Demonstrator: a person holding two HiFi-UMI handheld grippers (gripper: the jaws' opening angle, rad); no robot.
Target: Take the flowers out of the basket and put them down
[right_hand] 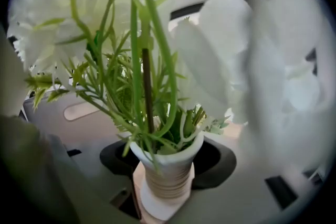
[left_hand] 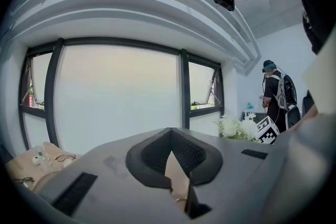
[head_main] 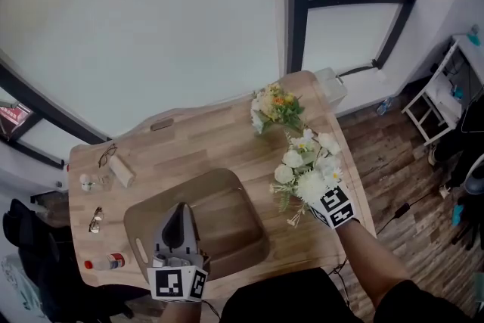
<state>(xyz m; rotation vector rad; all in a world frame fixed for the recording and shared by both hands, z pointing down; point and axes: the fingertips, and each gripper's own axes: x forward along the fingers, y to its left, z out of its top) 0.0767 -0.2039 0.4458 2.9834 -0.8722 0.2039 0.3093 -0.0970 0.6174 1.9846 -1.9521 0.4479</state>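
Your wooden table [head_main: 219, 140] fills the middle of the head view. The brown basket [head_main: 227, 200] sits on its near half. To the right of the basket, over the table's right side, you hold 1 bunch of white flowers [head_main: 308, 163]. Your right gripper [head_main: 318, 212] is clamped on its ribbed white stem wrap [right_hand: 168, 176]. A 2nd bunch, yellow and orange flowers [head_main: 276, 108], lies at the far edge. Your left gripper [head_main: 180, 208] hangs over the basket's near left part, its jaws drawn nearly together with nothing between them. 2 pairs of glasses [head_main: 107, 155] lie near the left edge.
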